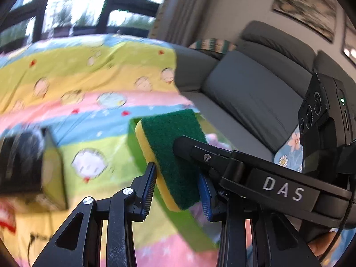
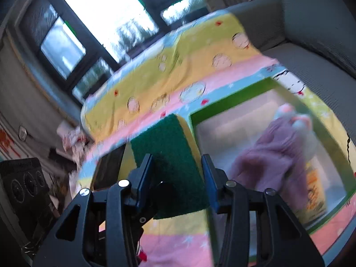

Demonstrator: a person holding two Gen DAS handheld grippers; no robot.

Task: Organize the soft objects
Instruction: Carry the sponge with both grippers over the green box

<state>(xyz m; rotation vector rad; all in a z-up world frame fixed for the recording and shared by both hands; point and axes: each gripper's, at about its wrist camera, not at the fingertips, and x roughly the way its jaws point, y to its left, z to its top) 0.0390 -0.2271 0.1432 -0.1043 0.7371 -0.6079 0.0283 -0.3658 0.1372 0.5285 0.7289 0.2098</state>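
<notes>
Both tongs grip one sponge (image 1: 171, 153) at once. In the left wrist view the left tongs (image 1: 178, 184) have their blue pads clamped on the sponge's two long sides, the green scouring face turned up and the yellow foam showing along the edge by the left-hand pad. The right tongs (image 1: 189, 146) reach in from the right of that view, one black finger lying across the green face near its middle.

In the right wrist view the right tongs (image 2: 175, 178) are clenched on the same sponge (image 2: 169, 155), which stands up between the pads and pokes out ahead of them. The foam is soft, so the pads bite in a little and the jaws stand partly closed, not fully shut.

Why two grips on one light thing? My guess is a handover, or a steadying hold while it is carried — foam bends and twists under one pinch, and a second hold keeps it square.

Ahead of the right tongs and to their right sits a green-rimmed box (image 2: 222, 109) on a striped cartoon sheet (image 2: 142, 84); a purple plush thing (image 2: 273, 155) already lies inside. That reads as the bin for soft items, and the sponge hangs above the sheet, just short of the box's near corner — not yet in it. A dark box (image 1: 26, 164) lies left of the left tongs, blurred.
</notes>
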